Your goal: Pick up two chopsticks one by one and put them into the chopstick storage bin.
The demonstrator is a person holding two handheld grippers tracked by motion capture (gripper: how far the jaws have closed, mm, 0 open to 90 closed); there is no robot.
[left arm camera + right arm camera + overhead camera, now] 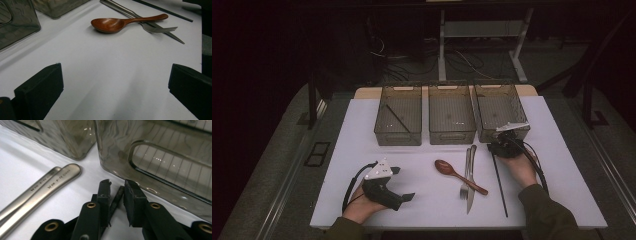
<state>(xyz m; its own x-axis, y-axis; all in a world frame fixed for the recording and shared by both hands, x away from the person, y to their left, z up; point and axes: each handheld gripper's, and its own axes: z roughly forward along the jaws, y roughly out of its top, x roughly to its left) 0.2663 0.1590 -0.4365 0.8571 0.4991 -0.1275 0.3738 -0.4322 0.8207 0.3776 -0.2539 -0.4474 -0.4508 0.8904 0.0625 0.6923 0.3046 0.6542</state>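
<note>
High view. Right gripper (501,146) is down at the far end of a black chopstick (500,185), just in front of the right bin (502,111). The chopstick runs back toward the person along the white table (557,165), right of the fork (466,177), knife (471,186) and wooden spoon (452,172). Another chopstick (398,118) lies in the left bin (398,114); the middle bin (452,112) looks empty. Left gripper (393,186) rests low at the near left, well apart from the cutlery.

Left gripper view. Jaws spread wide, nothing between them, bare table ahead. Spoon (120,23), fork (155,28) and chopstick (162,10) lie well beyond.

Right gripper view. Right gripper (117,187) has its jaws narrowed around the chopstick's end (117,199). The stick lies in the gap between the pads, closer to the left pad (104,192); a sliver of gap shows at the right pad (132,200), so I judge it not yet pinched. Bin wall (160,162) stands just beyond the tips; fork and knife handles (45,187) lie to the left.

Risks, as judged:
- Stick is thin and round and sits off-centre, so closing could roll it sideways or squirt it out.
- Gripped at the very end, the long free length could droop or swing on lifting and knock the knife.
- Tips are near the bin wall; pushing forward could nudge the bin.
</note>
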